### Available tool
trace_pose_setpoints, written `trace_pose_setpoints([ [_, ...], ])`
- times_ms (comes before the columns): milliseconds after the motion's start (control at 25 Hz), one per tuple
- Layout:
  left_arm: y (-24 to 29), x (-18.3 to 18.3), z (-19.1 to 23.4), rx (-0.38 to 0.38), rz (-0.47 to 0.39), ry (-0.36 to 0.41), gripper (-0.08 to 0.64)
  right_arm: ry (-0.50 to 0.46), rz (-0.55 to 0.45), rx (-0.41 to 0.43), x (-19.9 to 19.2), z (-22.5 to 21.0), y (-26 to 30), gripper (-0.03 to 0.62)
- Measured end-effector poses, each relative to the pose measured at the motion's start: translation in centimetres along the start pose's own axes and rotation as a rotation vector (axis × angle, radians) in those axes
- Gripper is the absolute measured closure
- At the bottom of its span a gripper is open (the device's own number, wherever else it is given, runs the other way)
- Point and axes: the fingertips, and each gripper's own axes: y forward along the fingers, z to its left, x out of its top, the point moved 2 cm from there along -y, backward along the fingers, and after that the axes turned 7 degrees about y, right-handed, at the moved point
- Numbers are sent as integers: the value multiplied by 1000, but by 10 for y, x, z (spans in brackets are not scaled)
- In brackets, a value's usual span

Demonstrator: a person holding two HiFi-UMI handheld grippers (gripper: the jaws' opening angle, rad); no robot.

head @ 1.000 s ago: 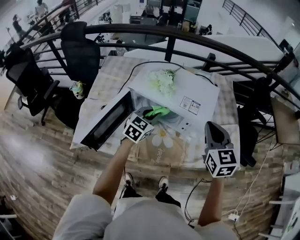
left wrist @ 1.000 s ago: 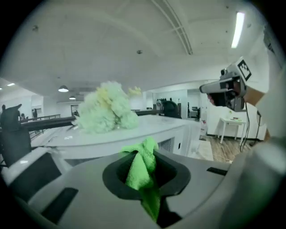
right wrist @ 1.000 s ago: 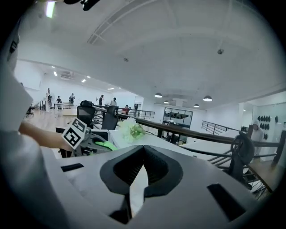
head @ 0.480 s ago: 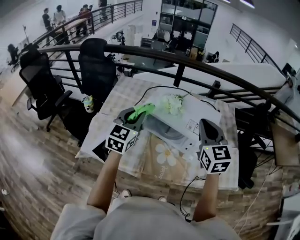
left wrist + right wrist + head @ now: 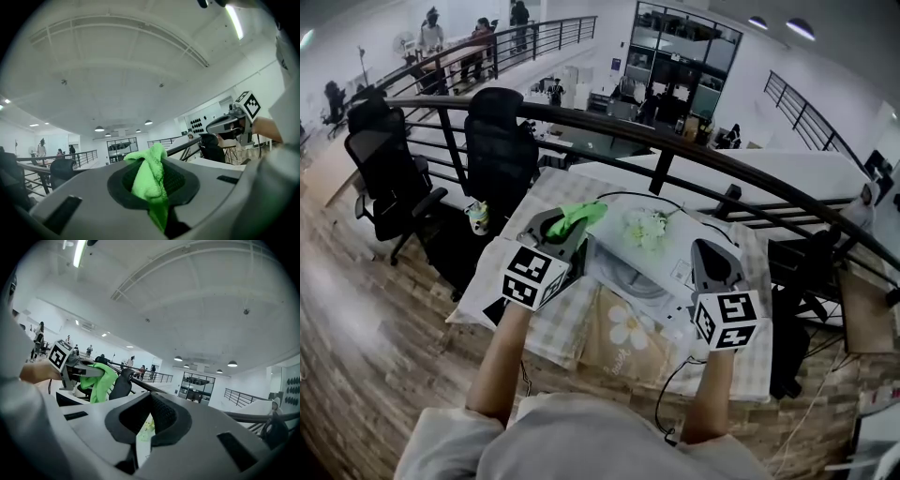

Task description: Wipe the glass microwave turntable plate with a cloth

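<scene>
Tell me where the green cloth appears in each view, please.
Head view: green cloth left of centre, held by the left gripper.
Left gripper view: bottom centre, pinched between the jaws.
Right gripper view: left of centre, hanging from the other gripper.
Shared landmark: the curved black railing, behind the cloth in every view.

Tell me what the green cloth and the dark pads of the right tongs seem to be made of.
The green cloth: probably microfibre, since it looks fuzzy and matte and lies in limp folds. The pads of the right tongs: likely rubber, being dark, matte and finely ribbed.
</scene>
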Motion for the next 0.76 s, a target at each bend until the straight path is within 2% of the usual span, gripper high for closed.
trace_pose_setpoints([
  [760, 6, 3, -1, -9, 13, 21, 509, -1, 14, 15, 0, -1, 8, 578],
])
